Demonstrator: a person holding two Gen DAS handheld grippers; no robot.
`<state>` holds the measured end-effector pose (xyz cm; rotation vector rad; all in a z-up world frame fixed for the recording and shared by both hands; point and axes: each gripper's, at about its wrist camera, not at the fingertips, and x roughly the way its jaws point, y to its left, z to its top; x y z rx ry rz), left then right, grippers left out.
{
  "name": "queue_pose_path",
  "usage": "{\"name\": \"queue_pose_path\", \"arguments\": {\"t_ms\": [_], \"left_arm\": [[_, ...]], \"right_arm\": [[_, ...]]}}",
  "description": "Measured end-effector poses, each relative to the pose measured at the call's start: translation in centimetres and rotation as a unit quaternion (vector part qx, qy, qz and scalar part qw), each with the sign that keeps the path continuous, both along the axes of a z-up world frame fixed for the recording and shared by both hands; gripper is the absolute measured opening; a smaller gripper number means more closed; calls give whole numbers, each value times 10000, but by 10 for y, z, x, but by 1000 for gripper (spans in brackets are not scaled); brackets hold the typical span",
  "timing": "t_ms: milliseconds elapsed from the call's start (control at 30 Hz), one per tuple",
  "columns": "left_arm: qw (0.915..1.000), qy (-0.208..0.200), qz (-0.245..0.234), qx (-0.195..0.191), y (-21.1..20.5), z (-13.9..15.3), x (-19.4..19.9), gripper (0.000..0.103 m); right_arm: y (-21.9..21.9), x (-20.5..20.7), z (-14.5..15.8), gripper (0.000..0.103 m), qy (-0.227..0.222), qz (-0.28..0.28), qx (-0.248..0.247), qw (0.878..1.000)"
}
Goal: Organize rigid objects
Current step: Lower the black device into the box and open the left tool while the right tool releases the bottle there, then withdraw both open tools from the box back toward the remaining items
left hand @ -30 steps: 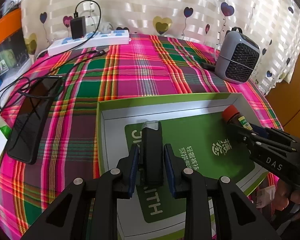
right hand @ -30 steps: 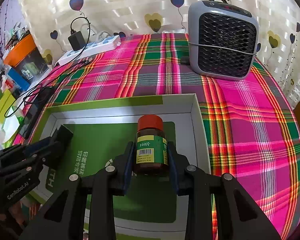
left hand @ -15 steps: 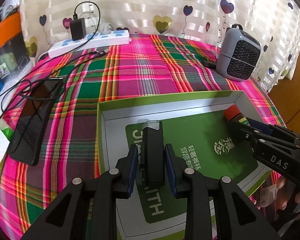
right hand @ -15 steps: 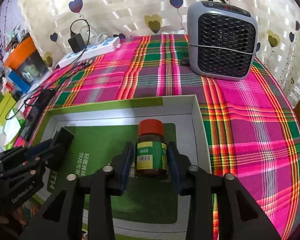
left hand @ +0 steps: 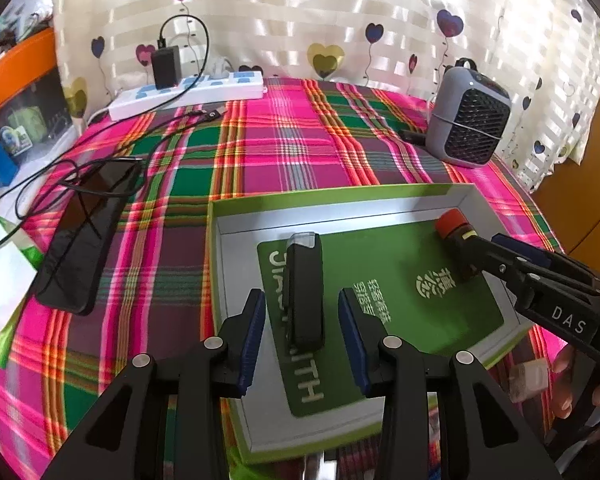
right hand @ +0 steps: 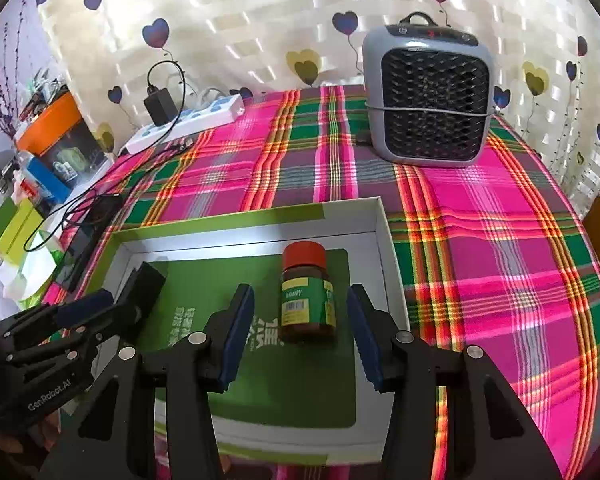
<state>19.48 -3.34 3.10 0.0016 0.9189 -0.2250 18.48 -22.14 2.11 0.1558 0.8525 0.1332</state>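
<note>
A shallow green-and-white box (left hand: 332, 196) (right hand: 236, 220) lies on the plaid tablecloth. Inside it, a slim black device with a clear tip (left hand: 304, 288) lies on the green floor, between the pads of my left gripper (left hand: 302, 330); the jaws are opening and gaps show on both sides. A brown bottle with a red cap (right hand: 306, 296) (left hand: 454, 226) stands in the box's right part, between the pads of my right gripper (right hand: 300, 332), whose jaws are also opening and stand clear of it. Each gripper shows at the edge of the other's view.
A grey heater (right hand: 428, 96) (left hand: 470, 120) stands at the back right. A white power strip with a black charger (left hand: 188, 88) lies at the back left, with cables running to a black phone (left hand: 86, 232) left of the box. A person's fingers (left hand: 568, 384) show at lower right.
Both grippers have let go: their jaws spread away from the black device and the bottle, which now rest in the box. Neither hand has shifted noticeably.
</note>
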Motion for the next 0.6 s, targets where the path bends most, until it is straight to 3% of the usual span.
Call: {"name": "queue_pose_path", "arguments": {"t_ms": [600], "left_arm": [[9981, -597, -127, -7, 13, 28, -80, 37]], "right_arm": [[3, -72, 16, 49, -384, 99, -74, 9992]]}}
